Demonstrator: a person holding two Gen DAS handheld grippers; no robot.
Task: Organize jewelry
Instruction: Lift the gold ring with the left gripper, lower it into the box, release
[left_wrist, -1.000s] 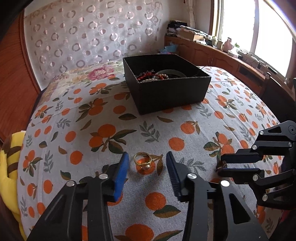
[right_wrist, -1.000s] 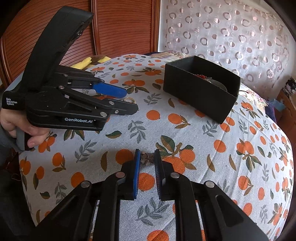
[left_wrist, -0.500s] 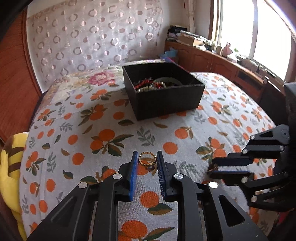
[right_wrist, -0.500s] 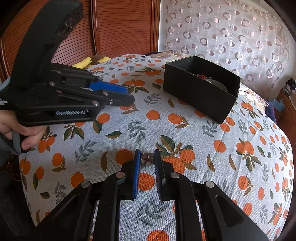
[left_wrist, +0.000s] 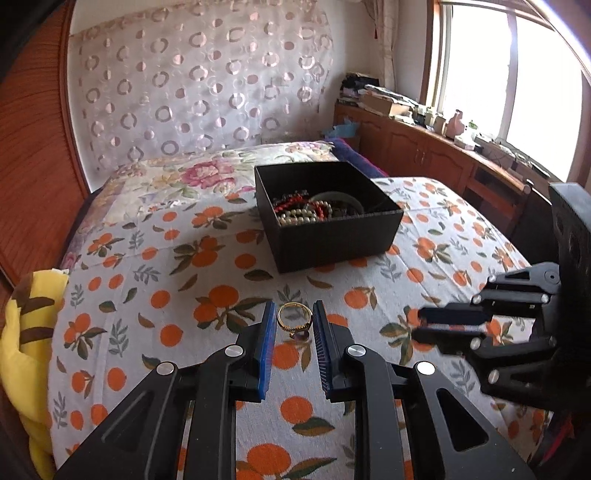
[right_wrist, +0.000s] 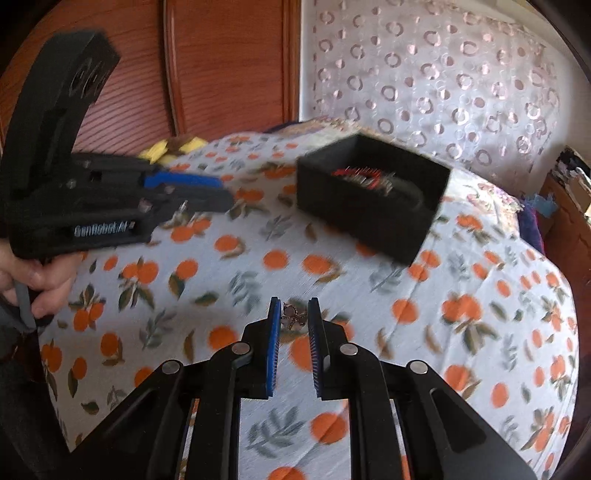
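My left gripper (left_wrist: 294, 318) is shut on a gold ring (left_wrist: 295, 326) with a dark stone and holds it a little above the orange-print bedspread (left_wrist: 166, 295). My right gripper (right_wrist: 293, 314) is shut on a small dark ornate jewelry piece (right_wrist: 293, 318). A black open box (left_wrist: 332, 240) with bead necklaces (left_wrist: 303, 214) inside stands farther back on the bed. In the right wrist view, which is blurred, the box (right_wrist: 369, 225) is ahead to the right and the left gripper (right_wrist: 207, 192) hovers at the left. The right gripper (left_wrist: 443, 326) shows at the right of the left wrist view.
A yellow plush cushion (left_wrist: 22, 332) lies at the bed's left edge. A floral quilt (left_wrist: 192, 177) covers the far end. Wooden panelling (right_wrist: 221, 74) stands behind the bed, and a cluttered wooden cabinet (left_wrist: 424, 147) runs under the window. A hand (right_wrist: 40, 280) grips the left tool.
The left jaws closed on the gold ring and lifted it off the bedspread. The right gripper kept its grip on the small piece, and its view has shifted and blurred.
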